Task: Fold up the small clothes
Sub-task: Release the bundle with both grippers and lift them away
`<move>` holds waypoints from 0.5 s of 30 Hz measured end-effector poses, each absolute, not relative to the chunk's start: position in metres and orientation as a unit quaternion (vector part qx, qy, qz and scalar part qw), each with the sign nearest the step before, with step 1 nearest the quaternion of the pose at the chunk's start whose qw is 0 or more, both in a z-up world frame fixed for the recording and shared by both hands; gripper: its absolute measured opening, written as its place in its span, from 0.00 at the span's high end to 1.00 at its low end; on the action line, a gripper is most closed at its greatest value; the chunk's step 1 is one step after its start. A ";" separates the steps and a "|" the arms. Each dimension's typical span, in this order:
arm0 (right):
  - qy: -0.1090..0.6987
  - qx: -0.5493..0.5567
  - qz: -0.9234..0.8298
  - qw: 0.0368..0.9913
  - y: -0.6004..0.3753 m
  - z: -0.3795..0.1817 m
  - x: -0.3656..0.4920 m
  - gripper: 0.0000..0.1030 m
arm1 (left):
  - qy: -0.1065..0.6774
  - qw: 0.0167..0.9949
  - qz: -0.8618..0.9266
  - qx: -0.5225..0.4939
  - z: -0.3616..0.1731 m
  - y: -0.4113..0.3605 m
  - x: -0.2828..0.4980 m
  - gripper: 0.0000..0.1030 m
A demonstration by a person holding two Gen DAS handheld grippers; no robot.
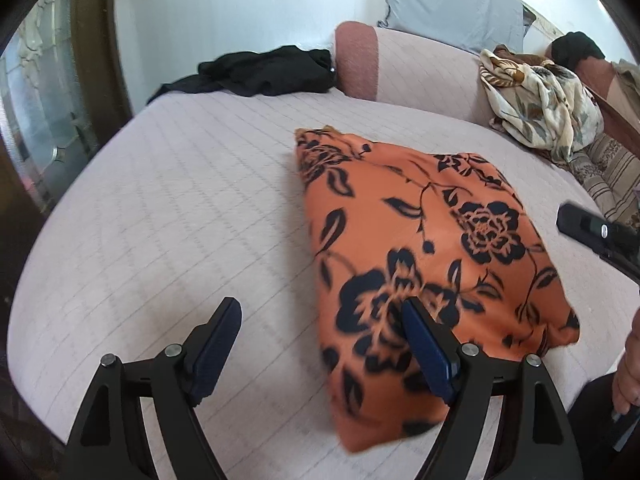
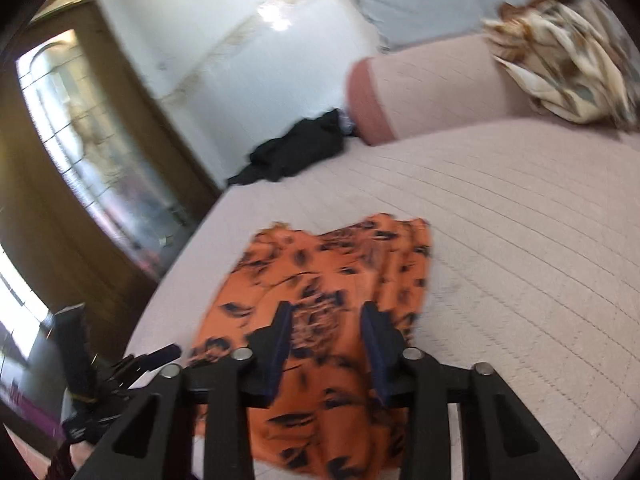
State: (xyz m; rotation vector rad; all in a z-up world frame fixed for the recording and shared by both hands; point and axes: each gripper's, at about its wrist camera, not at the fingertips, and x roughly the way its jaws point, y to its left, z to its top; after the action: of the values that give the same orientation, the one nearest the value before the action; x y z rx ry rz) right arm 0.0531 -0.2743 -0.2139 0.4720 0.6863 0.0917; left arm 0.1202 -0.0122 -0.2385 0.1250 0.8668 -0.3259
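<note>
Pale quilted bed (image 1: 160, 208) carries the folded orange floral garment (image 1: 420, 248), left gripper (image 1: 320, 344) fingers wide and empty, right gripper (image 2: 326, 344) fingers narrower, nothing held, so probably one more fold or the cream scarf (image 1: 536, 96) next.

tongs (image 1: 320, 320): black frame | blue pads | silver screws

A home bedroom: a bed with a pale quilted cover (image 1: 180, 200), a pink bolster cushion (image 1: 358, 60), loose clothes heaped near a white wall (image 1: 224, 12), and a wooden glazed door (image 2: 80, 152).
</note>
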 end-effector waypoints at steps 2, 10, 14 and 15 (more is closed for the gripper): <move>0.358 0.221 0.067 0.905 -0.260 -0.220 0.051 0.65 | 0.409 0.898 -0.149 0.072 -0.239 -0.011 0.114 0.20; 0.473 0.153 0.034 0.867 -0.229 -0.255 0.063 0.66 | 0.430 0.887 -0.136 0.105 -0.250 -0.018 0.117 0.18; 0.458 0.205 0.034 0.865 -0.239 -0.242 0.044 0.64 | 0.415 0.895 -0.110 0.121 -0.230 -0.020 0.103 0.18; 0.450 0.205 0.031 0.869 -0.239 -0.236 0.038 0.64 | 0.408 0.899 -0.106 0.124 -0.224 -0.019 0.098 0.18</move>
State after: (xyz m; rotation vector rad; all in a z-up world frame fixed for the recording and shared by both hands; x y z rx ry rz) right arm 0.0385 -0.2391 -0.2360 0.4282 0.9423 0.0644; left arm 0.0985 -0.0193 -0.2238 0.2560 0.8440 -0.2190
